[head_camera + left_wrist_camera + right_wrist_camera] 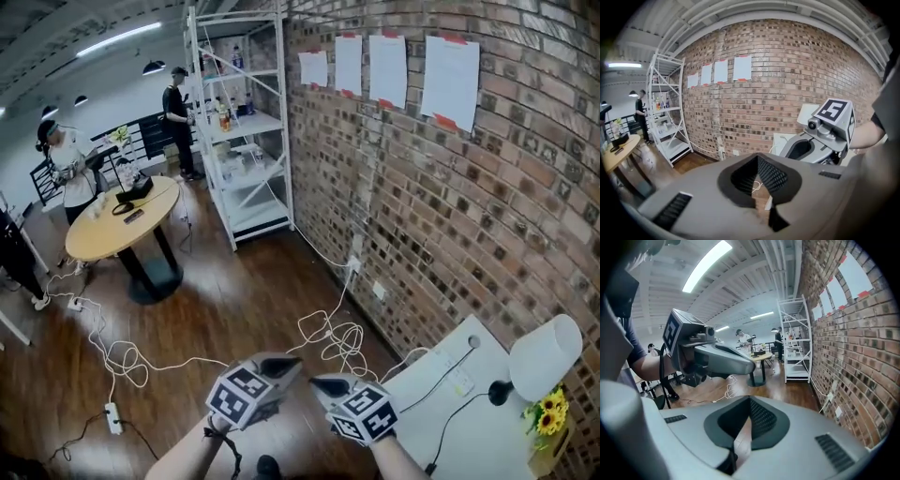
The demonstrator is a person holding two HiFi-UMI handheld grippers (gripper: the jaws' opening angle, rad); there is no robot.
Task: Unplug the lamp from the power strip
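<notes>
The lamp (542, 359) has a white shade and a black base and stands on a white table (469, 441) at the lower right of the head view. Its black cord (450, 422) runs across that table. A white power strip (460, 382) seems to lie on the table by the lamp; I cannot see any plug clearly. My left gripper (294, 365) and right gripper (319, 382) hang side by side in mid-air, left of the table, tips almost meeting. Both are shut with nothing held. The left gripper (759, 199) sees the right gripper (820, 136); the right gripper (740, 439) sees the left gripper (717, 357).
A brick wall (450, 206) with paper sheets runs along the right. White cables (323, 333) loop over the wood floor, with another power strip (113, 417) at lower left. A round wooden table (122, 223), a white shelf rack (239, 122) and two people stand farther back. Yellow flowers (548, 411) sit beside the lamp.
</notes>
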